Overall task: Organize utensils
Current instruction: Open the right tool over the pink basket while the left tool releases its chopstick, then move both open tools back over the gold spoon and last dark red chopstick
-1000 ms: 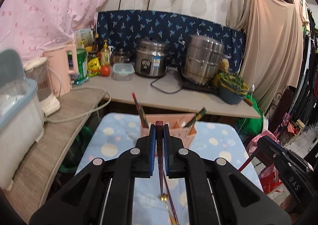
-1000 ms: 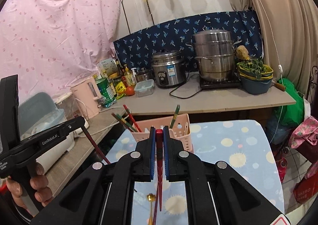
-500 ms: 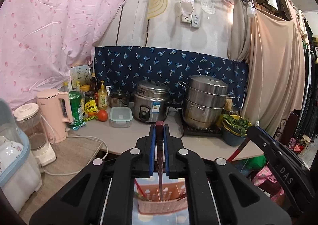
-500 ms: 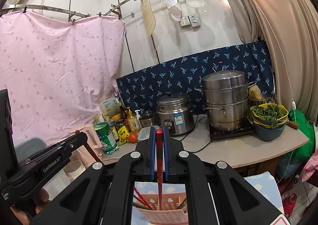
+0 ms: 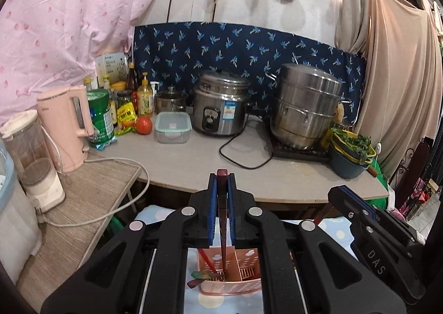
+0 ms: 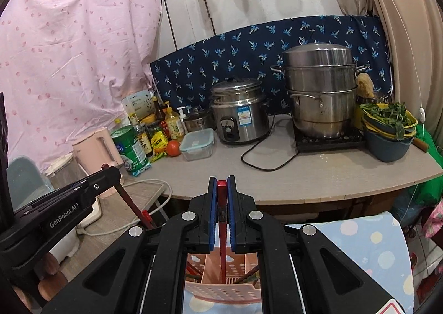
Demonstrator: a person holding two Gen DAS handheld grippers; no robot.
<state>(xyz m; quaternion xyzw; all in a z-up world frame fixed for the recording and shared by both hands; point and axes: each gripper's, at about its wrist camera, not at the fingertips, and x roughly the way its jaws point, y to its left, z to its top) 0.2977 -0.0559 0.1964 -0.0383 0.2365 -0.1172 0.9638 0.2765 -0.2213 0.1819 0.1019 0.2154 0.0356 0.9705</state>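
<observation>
My left gripper (image 5: 222,178) is shut on a dark red chopstick (image 5: 223,230), which hangs with its tip inside the pink utensil basket (image 5: 229,287). Several other chopsticks lean in that basket. My right gripper (image 6: 221,180) is shut on a brighter red chopstick (image 6: 223,247); its tip also reaches down into the pink basket (image 6: 224,290). In the left wrist view the right gripper (image 5: 357,211) shows at the right. The left gripper (image 6: 91,189) and its chopstick (image 6: 130,204) appear at the left of the right wrist view.
The basket stands on a table with a blue dotted cloth (image 6: 371,244). Behind it runs a counter (image 5: 193,158) bearing a rice cooker (image 5: 221,103), a steel steamer pot (image 5: 307,106), a pink kettle (image 5: 66,125), a tomato (image 5: 144,125), a lidded box and a bowl of greens (image 5: 351,153).
Both grippers have moved forward toward the counter with their chopsticks. The basket, once ahead of the fingertips, now sits beneath them, with both chopstick tips inside it.
</observation>
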